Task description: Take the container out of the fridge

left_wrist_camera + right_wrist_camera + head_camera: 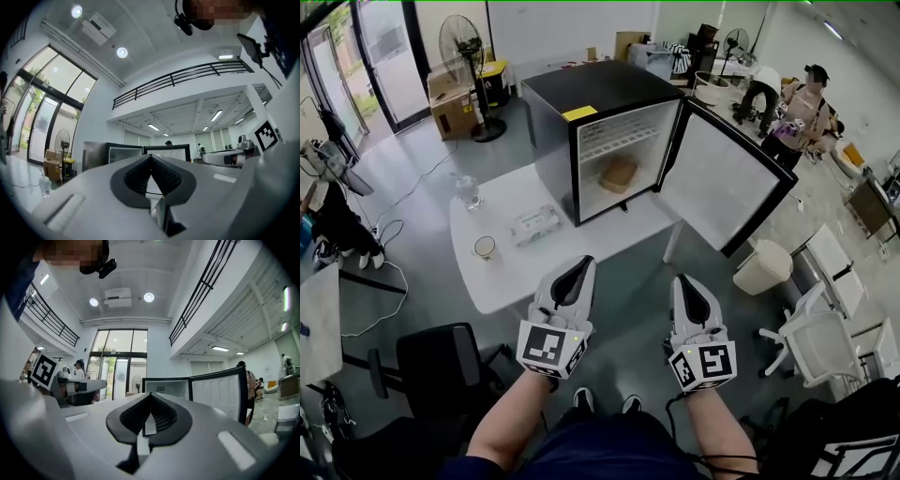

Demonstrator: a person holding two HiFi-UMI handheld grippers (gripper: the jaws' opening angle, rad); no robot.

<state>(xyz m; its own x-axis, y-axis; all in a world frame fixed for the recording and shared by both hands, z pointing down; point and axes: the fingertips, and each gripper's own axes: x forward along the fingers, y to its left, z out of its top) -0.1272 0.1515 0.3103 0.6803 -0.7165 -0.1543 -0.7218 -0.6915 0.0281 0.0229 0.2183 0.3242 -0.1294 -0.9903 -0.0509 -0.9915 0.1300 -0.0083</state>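
The left gripper has its jaws pressed together, tips meeting, with nothing between them; its own view shows the same. The right gripper is just as narrow, its tips touching and empty, as its own view confirms. Both are held side by side at the near edge of the table, pointing toward the fridge, and neither touches anything.

At far left a fan stands on the floor beside cardboard boxes. A black chair sits near the left forearm. On the white table, from the left, stand a clear bottle, a cup and a flat pack, all apart from one another.

The black fridge stands on the table's right end with a yellow sticker on its top front edge. Its door is swung wide open to the right. Inside, a white wire shelf spans the upper part, and the container, a brownish one, rests below that shelf on the fridge floor, well away from both grippers.

Right of the door a pale bin stands on the floor, with white chairs nearer. A person stands in the far right background.
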